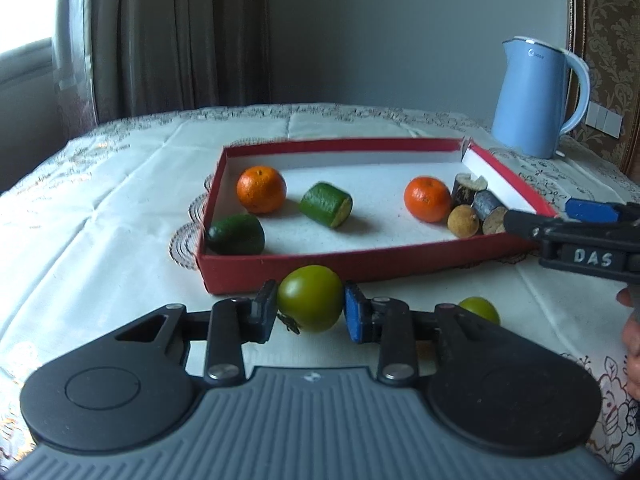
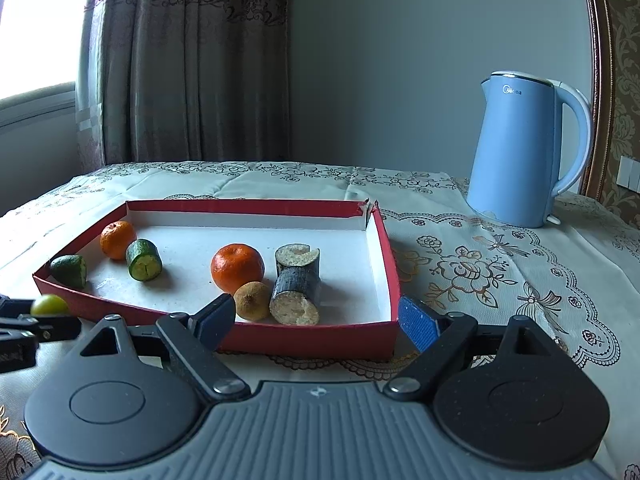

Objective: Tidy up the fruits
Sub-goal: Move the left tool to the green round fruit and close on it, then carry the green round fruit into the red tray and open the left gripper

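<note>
A tabletop [image 2: 500,264] under a cream cloth with brown embroidered flowers and a lace edge fills the lower half of both views. Behind it stands a plain grey-blue wall, with brown patterned curtains [image 2: 192,60] at the upper left beside a bright window, and a gilt-patterned panel along the right edge. A light blue electric kettle [image 2: 524,152] stands on the cloth at the right of the frame, well behind the red tray.

The red tray [image 1: 360,266], a shallow cardboard box with a white floor, sits at the middle of the left wrist view. Inside it, from left to right, lie a dark green fruit piece [image 1: 236,234] in the near left corner, an orange mandarin [image 1: 261,189], a cut green cylinder [image 1: 327,205], a second mandarin [image 1: 427,199], a small brown longan [image 1: 463,221] and two dark sugarcane chunks [image 1: 480,196] against the right wall.

Just in front of the tray's near wall, the left gripper [image 1: 311,308] has its fingers clamped on a round green fruit [image 1: 310,298], one pad on each side. A second, smaller green fruit [image 1: 480,309] rests on the cloth to the lower right of it.

The right gripper [image 2: 316,320] has its fingers wide apart with nothing between them, near the tray's near right corner. A bit of a person's hand [image 1: 632,344] shows at the right edge.
</note>
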Tool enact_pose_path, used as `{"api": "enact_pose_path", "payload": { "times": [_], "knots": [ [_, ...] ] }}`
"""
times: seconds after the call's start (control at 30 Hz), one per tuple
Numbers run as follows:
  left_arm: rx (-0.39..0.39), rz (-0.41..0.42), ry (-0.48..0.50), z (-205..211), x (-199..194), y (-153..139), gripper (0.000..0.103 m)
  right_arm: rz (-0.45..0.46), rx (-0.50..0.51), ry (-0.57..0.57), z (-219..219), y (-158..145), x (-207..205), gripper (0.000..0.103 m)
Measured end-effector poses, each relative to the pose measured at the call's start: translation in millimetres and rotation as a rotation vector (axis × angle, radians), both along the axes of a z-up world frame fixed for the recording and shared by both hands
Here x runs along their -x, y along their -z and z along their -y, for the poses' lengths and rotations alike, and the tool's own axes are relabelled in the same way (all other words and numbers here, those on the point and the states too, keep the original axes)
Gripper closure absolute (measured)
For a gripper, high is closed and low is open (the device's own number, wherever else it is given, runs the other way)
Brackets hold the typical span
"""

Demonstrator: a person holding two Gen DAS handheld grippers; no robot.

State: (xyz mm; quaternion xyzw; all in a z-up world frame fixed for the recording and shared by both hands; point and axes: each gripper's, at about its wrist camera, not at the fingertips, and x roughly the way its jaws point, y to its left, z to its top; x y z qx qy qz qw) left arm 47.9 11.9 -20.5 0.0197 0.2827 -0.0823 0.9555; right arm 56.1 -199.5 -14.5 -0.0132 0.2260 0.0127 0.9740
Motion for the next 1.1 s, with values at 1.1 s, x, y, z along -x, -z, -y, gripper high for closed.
{"api": "enact_pose_path", "payload": {
  "times": [1.1],
  "knots": [
    [0.019, -0.007, -0.025, -0.4, -79.1, -2.8, 0.071, -0.03, 0.019, -0.008, -4.6, 4.5, -4.9, 0.011]
  ]
}}
